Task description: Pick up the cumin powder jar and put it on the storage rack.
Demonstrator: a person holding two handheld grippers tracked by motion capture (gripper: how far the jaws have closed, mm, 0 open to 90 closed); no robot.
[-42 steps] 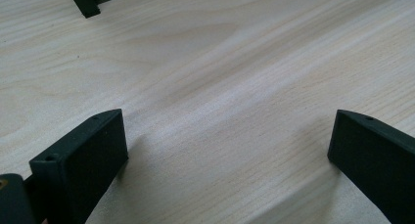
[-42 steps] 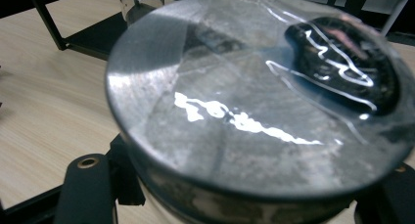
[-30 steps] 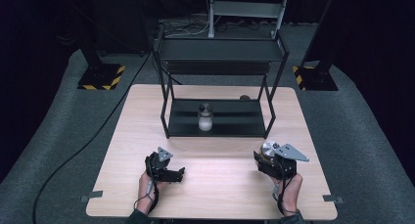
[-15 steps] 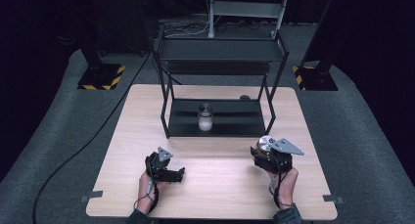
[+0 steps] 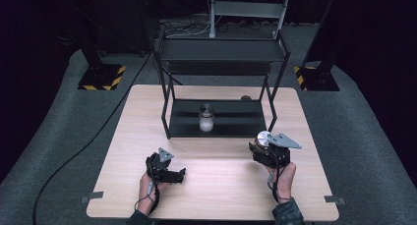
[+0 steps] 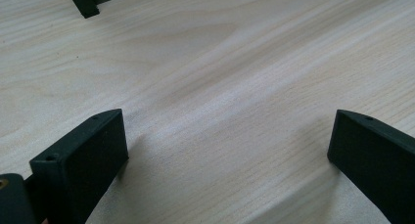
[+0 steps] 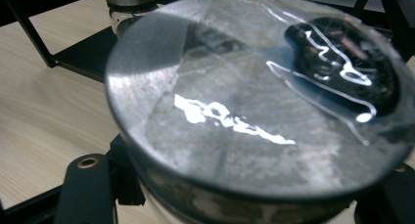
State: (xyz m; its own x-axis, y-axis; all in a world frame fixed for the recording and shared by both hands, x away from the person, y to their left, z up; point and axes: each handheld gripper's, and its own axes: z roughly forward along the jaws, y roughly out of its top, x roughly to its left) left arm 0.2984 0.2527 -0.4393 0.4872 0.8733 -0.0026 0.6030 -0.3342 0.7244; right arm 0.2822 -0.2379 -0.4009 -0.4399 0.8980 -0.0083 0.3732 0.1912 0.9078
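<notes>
Right hand-held gripper (image 5: 265, 147), lower right of the high view, grasps a jar (image 7: 254, 111) by its sides; the metal lid shows between its jaws in the right gripper view. Left hand-held gripper (image 5: 169, 175), lower left, lies on the bench (image 5: 221, 185), jaws spread wide, nothing between them. A second jar (image 5: 206, 118) stands on the rack (image 5: 221, 50) bottom shelf, centre frame.

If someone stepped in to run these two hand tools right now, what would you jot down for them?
Right gripper: shut on a metal-lidded jar, held near the table's front right, close to the black rack.
Left gripper: open, holding nothing, low over the table at front left.
A second jar already stands on the rack's lower shelf.
Left to do, probably: shelve the held jar beside it.
</notes>
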